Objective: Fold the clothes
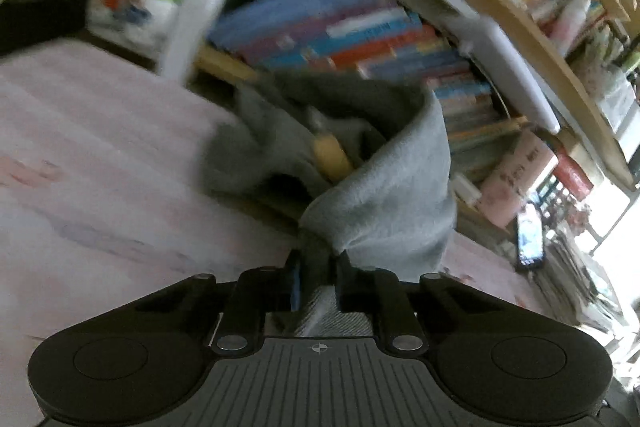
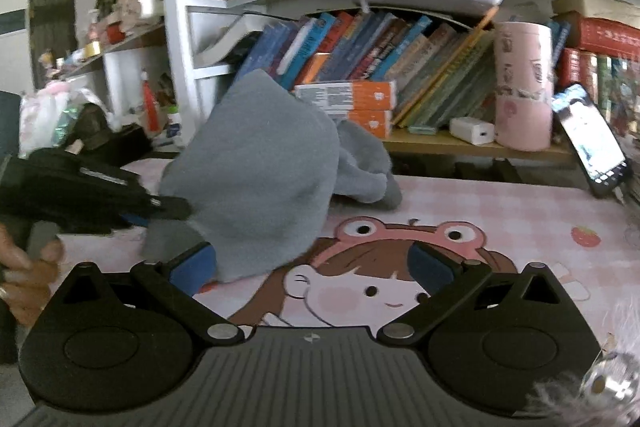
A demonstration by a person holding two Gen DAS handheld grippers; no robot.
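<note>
A grey fleece garment [image 2: 264, 179] lies bunched on the pink cartoon desk mat [image 2: 500, 219], its near part lifted. In the left wrist view my left gripper [image 1: 316, 259] is shut on a pinched fold of the grey garment [image 1: 384, 195], which rises in front of the camera. The right wrist view shows that left gripper [image 2: 176, 207] from the side, gripping the cloth's left edge, with a hand below it. My right gripper [image 2: 312, 263] stands open just above the mat, blue pads wide apart, the cloth's lower edge next to its left finger [image 2: 196, 263].
A bookshelf full of books [image 2: 360, 59] runs along the back of the desk. A pink tumbler [image 2: 522, 87], a white charger [image 2: 472, 131] and a propped phone [image 2: 592, 139] stand at the back right. A white frame post [image 2: 176, 27] rises at the left.
</note>
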